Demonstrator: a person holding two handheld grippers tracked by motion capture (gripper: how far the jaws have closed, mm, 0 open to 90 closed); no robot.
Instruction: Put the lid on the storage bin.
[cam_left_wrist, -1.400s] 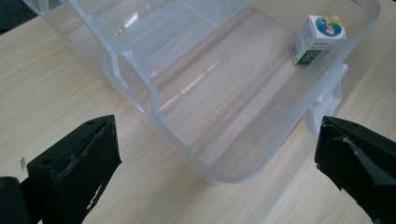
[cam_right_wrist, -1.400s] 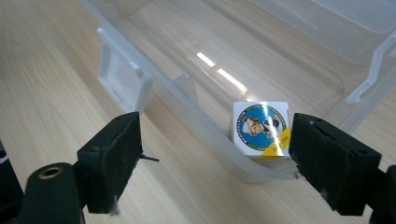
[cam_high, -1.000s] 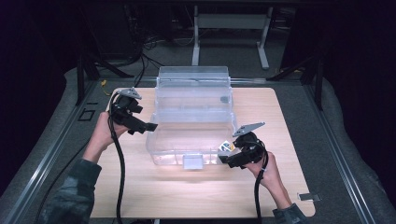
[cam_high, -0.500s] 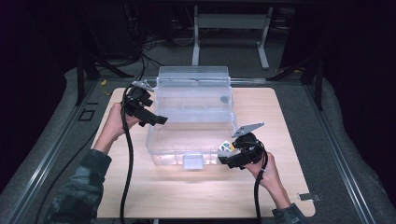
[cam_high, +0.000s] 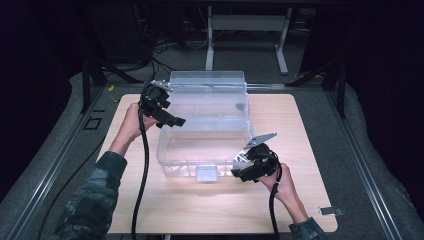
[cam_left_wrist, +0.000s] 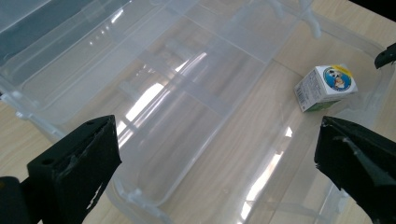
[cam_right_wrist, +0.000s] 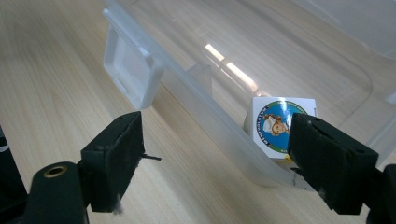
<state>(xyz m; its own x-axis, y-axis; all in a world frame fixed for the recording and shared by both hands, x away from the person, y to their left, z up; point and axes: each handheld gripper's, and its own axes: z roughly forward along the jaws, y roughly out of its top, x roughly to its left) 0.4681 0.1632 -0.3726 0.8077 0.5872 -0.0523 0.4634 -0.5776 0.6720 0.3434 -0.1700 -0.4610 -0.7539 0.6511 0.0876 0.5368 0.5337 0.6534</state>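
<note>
A clear plastic storage box (cam_high: 202, 145) sits open on the wooden worktop (cam_high: 310, 130), its lid (cam_high: 209, 82) tipped up at the far side. A small white carton (cam_right_wrist: 275, 123) with a round blue picture lies inside the box, in its near right corner, against the front wall. Your right gripper (cam_high: 239, 172) hovers just outside that corner, fingers wide apart and holding nothing, straddling the wall. Your left gripper (cam_high: 175, 121) hangs over the box's left rim, fingers also apart and empty. The carton looks delivered; closing the lid and front latch (cam_high: 206, 173) likely remains.
</note>
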